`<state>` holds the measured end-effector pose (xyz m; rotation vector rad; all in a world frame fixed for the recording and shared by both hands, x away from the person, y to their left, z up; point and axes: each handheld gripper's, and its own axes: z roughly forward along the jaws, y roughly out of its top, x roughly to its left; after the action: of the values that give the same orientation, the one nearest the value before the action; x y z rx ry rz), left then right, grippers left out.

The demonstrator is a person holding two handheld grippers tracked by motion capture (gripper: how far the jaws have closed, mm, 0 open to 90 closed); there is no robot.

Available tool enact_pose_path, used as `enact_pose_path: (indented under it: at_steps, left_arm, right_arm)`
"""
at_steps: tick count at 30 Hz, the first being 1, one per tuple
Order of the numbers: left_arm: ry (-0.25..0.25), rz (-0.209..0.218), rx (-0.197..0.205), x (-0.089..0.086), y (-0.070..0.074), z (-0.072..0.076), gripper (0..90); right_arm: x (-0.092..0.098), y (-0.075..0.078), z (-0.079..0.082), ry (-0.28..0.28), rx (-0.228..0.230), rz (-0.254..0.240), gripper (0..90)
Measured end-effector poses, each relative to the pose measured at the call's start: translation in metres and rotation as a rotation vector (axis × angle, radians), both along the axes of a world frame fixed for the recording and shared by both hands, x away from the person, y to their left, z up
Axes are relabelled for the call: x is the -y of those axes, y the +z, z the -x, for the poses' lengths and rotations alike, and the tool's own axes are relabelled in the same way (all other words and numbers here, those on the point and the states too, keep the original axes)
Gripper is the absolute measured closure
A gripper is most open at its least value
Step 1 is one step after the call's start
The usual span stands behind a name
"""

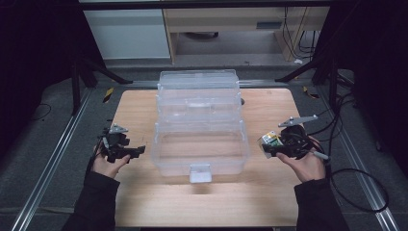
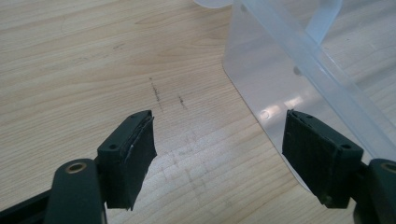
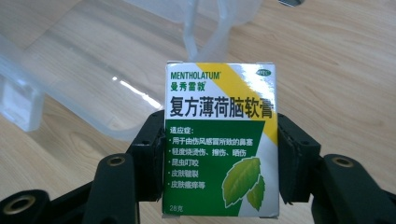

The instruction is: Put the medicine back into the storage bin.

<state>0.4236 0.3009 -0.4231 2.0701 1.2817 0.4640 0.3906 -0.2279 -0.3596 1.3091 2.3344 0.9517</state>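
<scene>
A clear plastic storage box [image 1: 199, 139] stands open in the middle of the wooden table [image 1: 144, 202], its lid tilted back. My right gripper [image 1: 267, 147] is shut on a small green, white and yellow Mentholatum ointment carton [image 3: 222, 140], lifted off the table just right of the box; the carton [image 1: 269, 141] stands upright between the pads. My left gripper [image 1: 137, 150] rests low at the box's left side, open, with bare wood between its fingers [image 2: 128, 161]. The box's corner [image 2: 280, 84] lies just ahead of that gripper's right jaw.
A white latch tab [image 1: 200, 173] sticks out of the box's front wall. Bare wood runs along the table's near edge and both sides. Cables [image 1: 361, 192] trail off the table's right. Metal rails [image 1: 43, 178] flank the table, with cabinets at the back.
</scene>
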Motion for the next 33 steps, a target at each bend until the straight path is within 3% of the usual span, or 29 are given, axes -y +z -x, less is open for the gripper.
enact_pose_path:
  at_steps: [15,33]
  left_arm:
    - [0.011,0.007,0.011,-0.005,0.003,0.001,24.4]
    - [0.015,0.011,0.017,-0.005,0.005,0.001,24.4]
  right_arm:
    - [-0.061,0.020,-0.019,0.136,0.047,0.017,45.1]
    - [-0.088,-0.006,-0.031,0.194,0.005,0.028,45.1]
